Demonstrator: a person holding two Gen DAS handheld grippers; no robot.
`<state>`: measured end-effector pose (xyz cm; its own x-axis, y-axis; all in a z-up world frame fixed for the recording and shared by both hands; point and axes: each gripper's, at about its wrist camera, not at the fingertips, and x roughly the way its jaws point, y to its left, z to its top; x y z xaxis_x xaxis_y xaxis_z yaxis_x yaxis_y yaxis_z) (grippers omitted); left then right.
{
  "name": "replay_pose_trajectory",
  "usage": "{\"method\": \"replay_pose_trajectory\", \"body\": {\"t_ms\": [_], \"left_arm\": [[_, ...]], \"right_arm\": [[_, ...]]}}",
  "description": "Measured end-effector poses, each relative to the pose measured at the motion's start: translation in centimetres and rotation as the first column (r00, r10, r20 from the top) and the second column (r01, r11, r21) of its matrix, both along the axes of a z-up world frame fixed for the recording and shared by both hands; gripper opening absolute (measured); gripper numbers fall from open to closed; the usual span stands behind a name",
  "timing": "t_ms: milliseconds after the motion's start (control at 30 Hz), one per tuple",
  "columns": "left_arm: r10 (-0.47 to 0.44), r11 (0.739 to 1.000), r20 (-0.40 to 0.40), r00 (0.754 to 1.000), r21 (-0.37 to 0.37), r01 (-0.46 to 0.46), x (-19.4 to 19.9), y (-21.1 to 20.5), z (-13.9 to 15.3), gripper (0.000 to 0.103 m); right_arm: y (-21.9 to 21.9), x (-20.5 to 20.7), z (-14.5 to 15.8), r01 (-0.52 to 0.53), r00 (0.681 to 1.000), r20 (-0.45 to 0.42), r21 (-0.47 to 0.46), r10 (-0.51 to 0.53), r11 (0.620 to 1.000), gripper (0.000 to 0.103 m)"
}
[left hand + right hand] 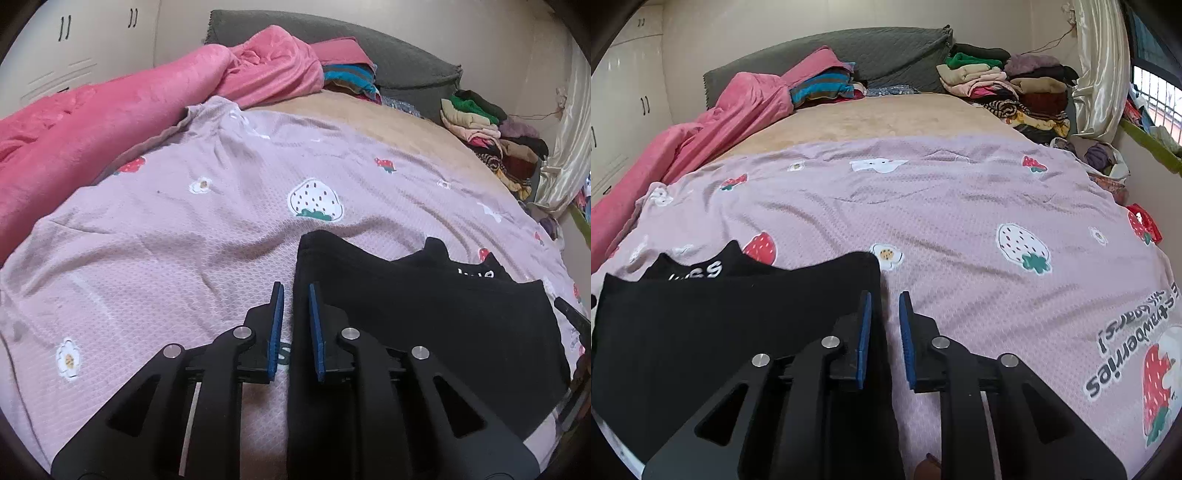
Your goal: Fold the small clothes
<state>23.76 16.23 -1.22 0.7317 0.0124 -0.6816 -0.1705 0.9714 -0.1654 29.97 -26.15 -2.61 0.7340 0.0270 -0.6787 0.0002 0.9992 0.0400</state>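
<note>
- Left wrist view: left gripper [296, 291] fingers apart, straddling black garment [424, 310] left edge.
- Right gripper [885, 299] likewise apart; pinch both edges evenly before lifting.

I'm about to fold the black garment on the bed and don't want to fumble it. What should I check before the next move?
1. Left gripper open, holding nothing: ok.
2. Right gripper open, holding nothing: ok.
3. Each gripper at its own side edge of the black garment: ok.
4. Garment lying flat on the lilac strawberry blanket: ok, upper part already doubled over.
5. Cloth between the pads: cannot tell.
6. Near hem: cannot tell, hidden.
</note>
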Motion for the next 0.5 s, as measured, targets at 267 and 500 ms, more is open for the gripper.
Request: {"method": "replay_pose_trajectory", "body": {"t_ms": [267, 500], "left_arm": [[-0.005, 1.0, 0.001, 1.0, 0.025, 0.005, -2.5, -0.6, 1.2, 0.023], [-0.066, 0.998, -0.037, 0.997, 0.014, 0.067, -4.4, -3.2, 1.1, 0.023]], "right_arm": [[-0.1, -3.7, 0.4, -0.071, 0.997, -0.025, 0.053, 0.073, 0.996, 0.034], [0.0, -6.3, 0.0, -0.106, 0.992, -0.067, 0.056, 0.109, 0.993, 0.042]]}}
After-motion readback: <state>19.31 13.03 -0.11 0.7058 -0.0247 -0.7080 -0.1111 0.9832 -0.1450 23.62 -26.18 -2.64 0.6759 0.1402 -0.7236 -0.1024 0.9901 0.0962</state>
